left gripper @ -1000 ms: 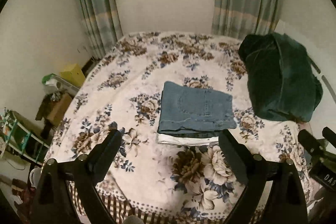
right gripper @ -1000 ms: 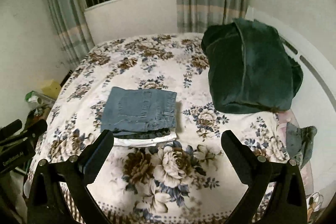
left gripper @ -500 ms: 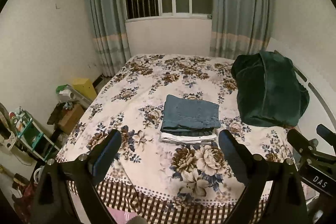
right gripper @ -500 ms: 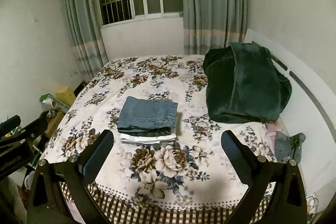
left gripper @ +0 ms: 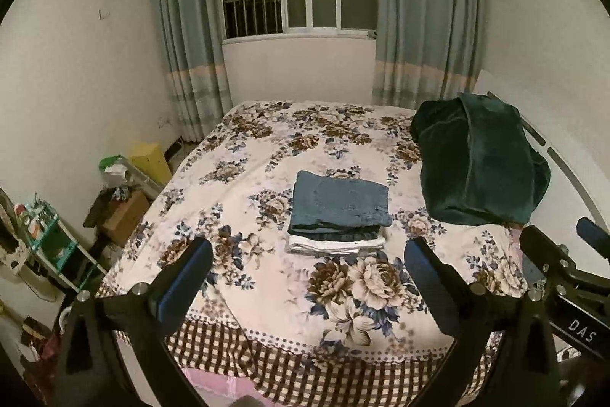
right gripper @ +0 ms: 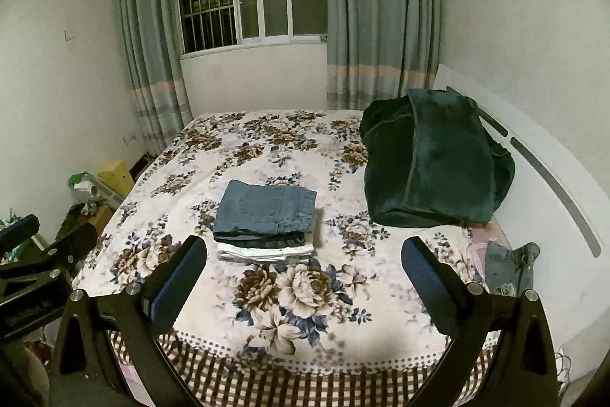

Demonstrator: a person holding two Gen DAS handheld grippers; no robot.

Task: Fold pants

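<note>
Denim on top, white at the bottom: the folded pants (left gripper: 340, 203) sit on a small stack of clothes in the middle of the floral bedspread (left gripper: 267, 155), straight ahead of both sets of jaws and well apart from them. Left gripper (left gripper: 309, 273) is released, jaws wide and holding nothing; same for the right gripper (right gripper: 304, 271), spread wide and empty. From the right wrist view the stack lands just inside the left-hand jaw, from the left wrist view it's roughly centred between the two. Honestly this looks to me like the fold is done and the step in hand is just backing off. If so, the way to do it well is boring: keep both jaws spread, pull straight away, and don't sweep low over the bedspread where a fingertip could snag it and drag the stack crooked. The dark green blanket (right gripper: 431, 159) is heaped off beyond the right-hand jaw, near the headboard (right gripper: 549, 170), touching nothing in the stack, so leave it be. Top layer's edges look reasonably square from here, though the far side is hard to judge.
</note>
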